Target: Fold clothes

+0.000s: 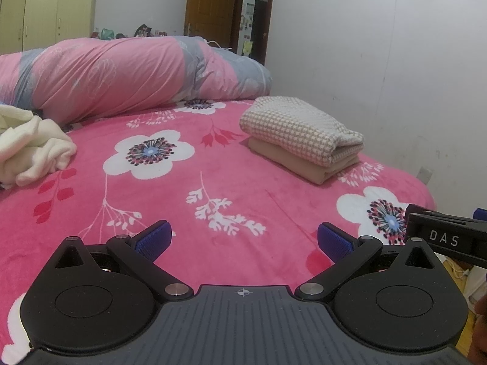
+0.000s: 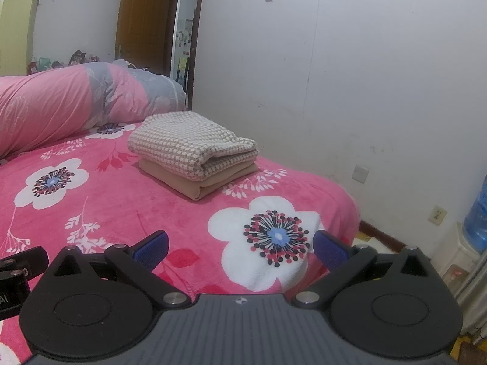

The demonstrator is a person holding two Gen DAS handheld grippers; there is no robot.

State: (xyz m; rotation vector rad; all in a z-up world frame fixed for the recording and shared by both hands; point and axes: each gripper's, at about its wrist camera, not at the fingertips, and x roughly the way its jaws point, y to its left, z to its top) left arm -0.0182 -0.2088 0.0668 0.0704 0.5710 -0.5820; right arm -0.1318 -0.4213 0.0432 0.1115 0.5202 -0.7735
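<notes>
A folded checked cloth (image 1: 299, 129) lies on top of a folded tan cloth (image 1: 307, 165) on the pink flowered bed (image 1: 182, 200), far right; the stack also shows in the right wrist view (image 2: 188, 144). A crumpled cream garment (image 1: 30, 146) lies unfolded at the bed's left edge. My left gripper (image 1: 243, 240) is open and empty, low over the near part of the bed. My right gripper (image 2: 240, 245) is open and empty over the bed's near right corner; its body shows in the left wrist view (image 1: 444, 238).
A rolled pink and grey duvet (image 1: 127, 73) lies across the back of the bed. A white wall (image 1: 380, 76) runs along the right side. A water bottle on a dispenser (image 2: 478, 222) stands on the floor at right. An open door (image 1: 213, 6) is behind.
</notes>
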